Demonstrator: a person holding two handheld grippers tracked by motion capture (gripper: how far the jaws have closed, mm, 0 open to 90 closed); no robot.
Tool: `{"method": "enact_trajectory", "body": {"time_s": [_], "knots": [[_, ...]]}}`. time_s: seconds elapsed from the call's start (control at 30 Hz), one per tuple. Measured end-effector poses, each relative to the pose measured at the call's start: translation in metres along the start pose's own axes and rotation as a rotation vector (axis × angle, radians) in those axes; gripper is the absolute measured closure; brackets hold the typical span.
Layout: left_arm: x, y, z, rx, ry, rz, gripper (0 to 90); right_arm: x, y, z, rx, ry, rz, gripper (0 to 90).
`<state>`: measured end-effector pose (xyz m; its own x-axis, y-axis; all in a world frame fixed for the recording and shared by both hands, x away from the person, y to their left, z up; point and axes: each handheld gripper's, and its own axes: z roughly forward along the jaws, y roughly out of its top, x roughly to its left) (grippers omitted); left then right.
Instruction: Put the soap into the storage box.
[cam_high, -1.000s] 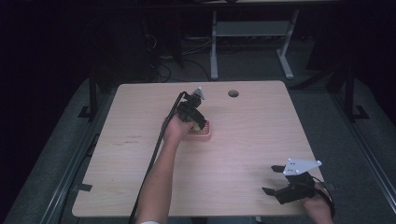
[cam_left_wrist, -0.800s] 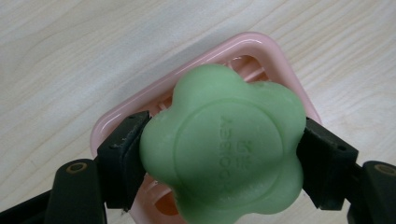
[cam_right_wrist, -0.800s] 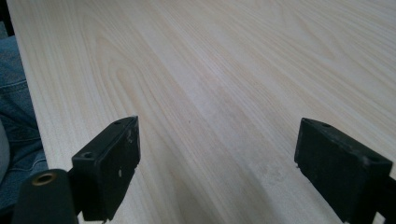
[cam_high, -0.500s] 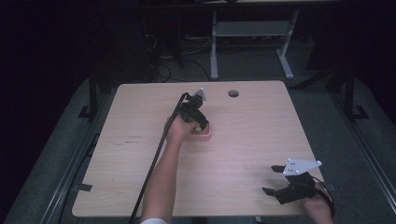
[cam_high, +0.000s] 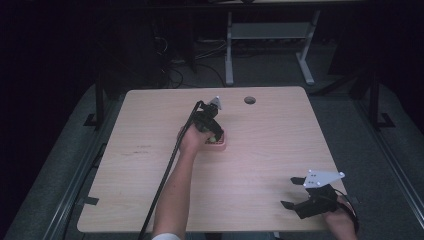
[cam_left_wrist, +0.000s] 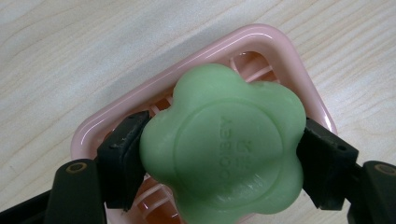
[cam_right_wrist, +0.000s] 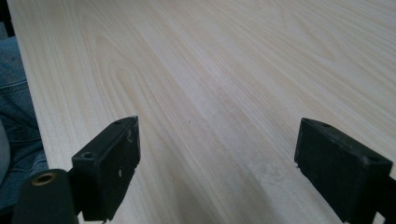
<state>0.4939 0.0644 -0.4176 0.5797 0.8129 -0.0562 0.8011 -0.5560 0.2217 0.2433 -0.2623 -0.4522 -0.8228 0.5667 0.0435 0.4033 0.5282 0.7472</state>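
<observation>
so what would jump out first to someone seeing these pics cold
Most striking is the green flower-shaped soap, clamped between the jaws of the left hand-held gripper over a pink soap dish near the middle of the wooden table. The right hand-held gripper sits open at the table's near right corner.

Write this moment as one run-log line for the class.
left claw: shut on green soap | over pink soap dish | right claw: open, above table
</observation>
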Motion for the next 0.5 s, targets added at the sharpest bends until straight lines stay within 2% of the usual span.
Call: {"method": "enact_trajectory", "body": {"time_s": [0.17,0.33,0.5], "knots": [[-0.0007,0.0005,0.0009,0.003,-0.006,-0.006,26.4,-0.0002,-0.0001,0.0,0.0,-0.001,0.001,13.8],[-0.0005,-0.0004,0.0027,0.012,0.008,-0.008,26.4,-0.0002,-0.0002,-0.0003,-0.002,-0.001,0.003,13.8],[-0.0009,-0.0012,0.0058,0.025,0.011,0.008,26.4,-0.0001,-0.0001,-0.0003,-0.001,-0.001,0.002,13.8]]}}
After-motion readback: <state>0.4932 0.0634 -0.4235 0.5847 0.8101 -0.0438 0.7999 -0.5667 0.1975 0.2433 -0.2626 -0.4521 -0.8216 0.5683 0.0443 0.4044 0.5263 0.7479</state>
